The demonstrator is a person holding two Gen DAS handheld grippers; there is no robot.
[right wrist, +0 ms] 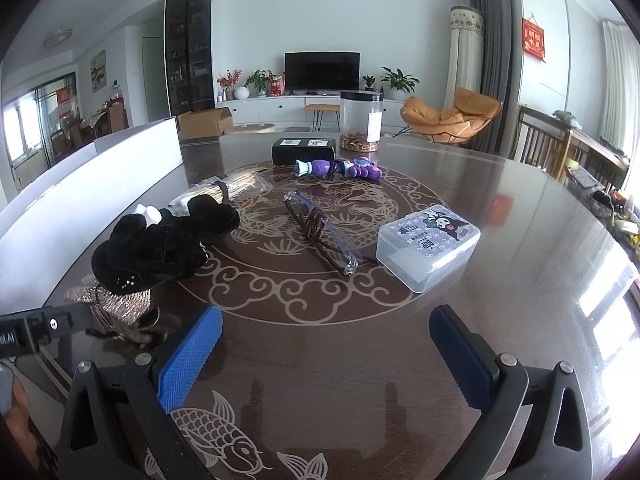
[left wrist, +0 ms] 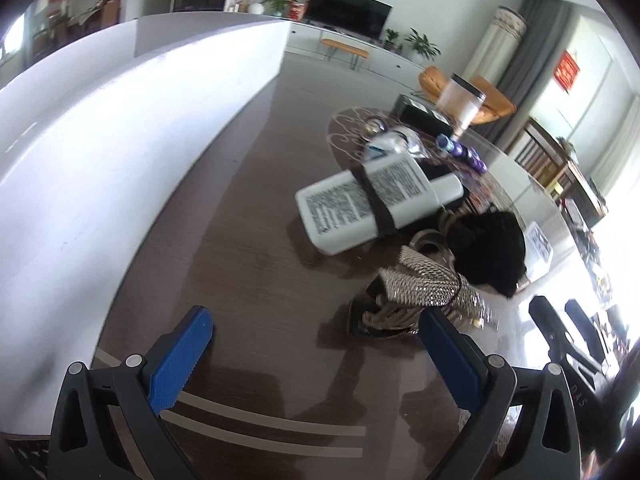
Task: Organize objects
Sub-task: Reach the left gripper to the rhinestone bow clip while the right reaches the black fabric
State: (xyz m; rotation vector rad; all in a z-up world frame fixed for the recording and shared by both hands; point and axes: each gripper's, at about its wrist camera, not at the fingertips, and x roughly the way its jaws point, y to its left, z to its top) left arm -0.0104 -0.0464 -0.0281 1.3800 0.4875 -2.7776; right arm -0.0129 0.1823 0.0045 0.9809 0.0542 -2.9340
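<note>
objects lie loose across the counter (right wrist: 500, 208), black scrunchies (right wrist: 160, 240), glasses (right wrist: 320, 228), a clear box (right wrist: 428, 246) and a purple toy (right wrist: 340, 168) all unsorted, while both grippers, left (left wrist: 316, 344) and right (right wrist: 326, 340), hover with jaws apart and empty, so nearly everything looks left to do.

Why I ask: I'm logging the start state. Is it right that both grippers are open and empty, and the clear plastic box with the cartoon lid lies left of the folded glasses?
Not quite: in the right wrist view, the clear plastic box lies right of the folded glasses. The left gripper and right gripper are indeed open and empty.
</note>
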